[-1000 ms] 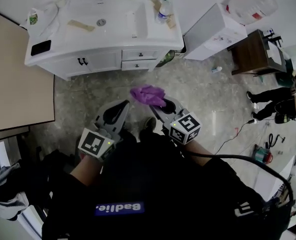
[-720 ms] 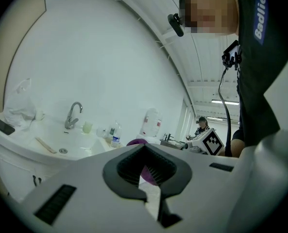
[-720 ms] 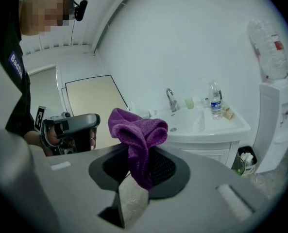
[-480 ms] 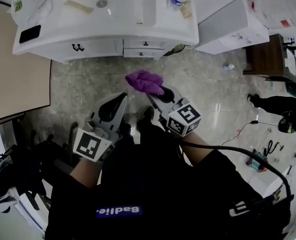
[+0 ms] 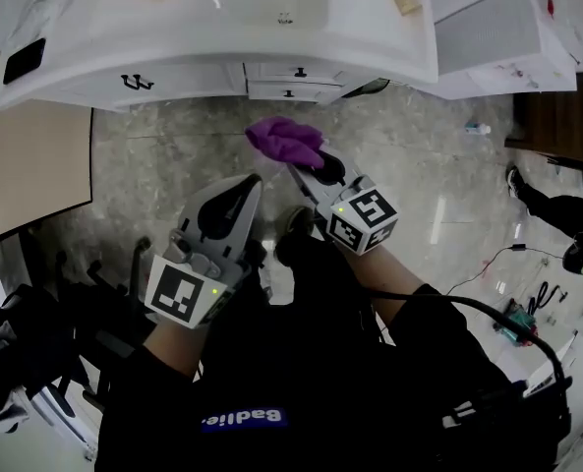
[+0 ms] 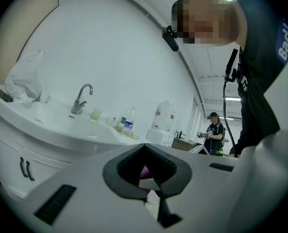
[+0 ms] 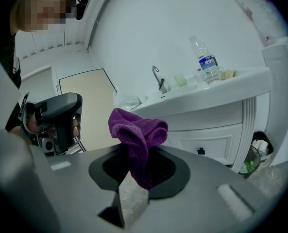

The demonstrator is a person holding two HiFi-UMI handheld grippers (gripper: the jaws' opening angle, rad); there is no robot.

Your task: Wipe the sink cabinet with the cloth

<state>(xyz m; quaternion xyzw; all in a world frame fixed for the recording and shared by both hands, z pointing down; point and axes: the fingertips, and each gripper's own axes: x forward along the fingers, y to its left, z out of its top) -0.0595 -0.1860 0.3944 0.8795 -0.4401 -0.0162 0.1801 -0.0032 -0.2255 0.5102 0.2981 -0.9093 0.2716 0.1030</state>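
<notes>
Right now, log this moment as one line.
stage: pre-wipe | right gripper: shut on cloth | left gripper: shut, empty | cabinet: not yet touched

Two grippers: left hand-held gripper (image 5: 246, 187), right hand-held gripper (image 5: 309, 173). One purple cloth (image 5: 285, 139), one sink cabinet (image 5: 203, 67), one faucet (image 7: 157, 76), one bottle (image 7: 208, 62), one cup (image 7: 180, 79).

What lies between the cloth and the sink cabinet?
Only bare floor: in the head view, the cloth, clamped in the right gripper, hangs short of the cabinet.
</notes>
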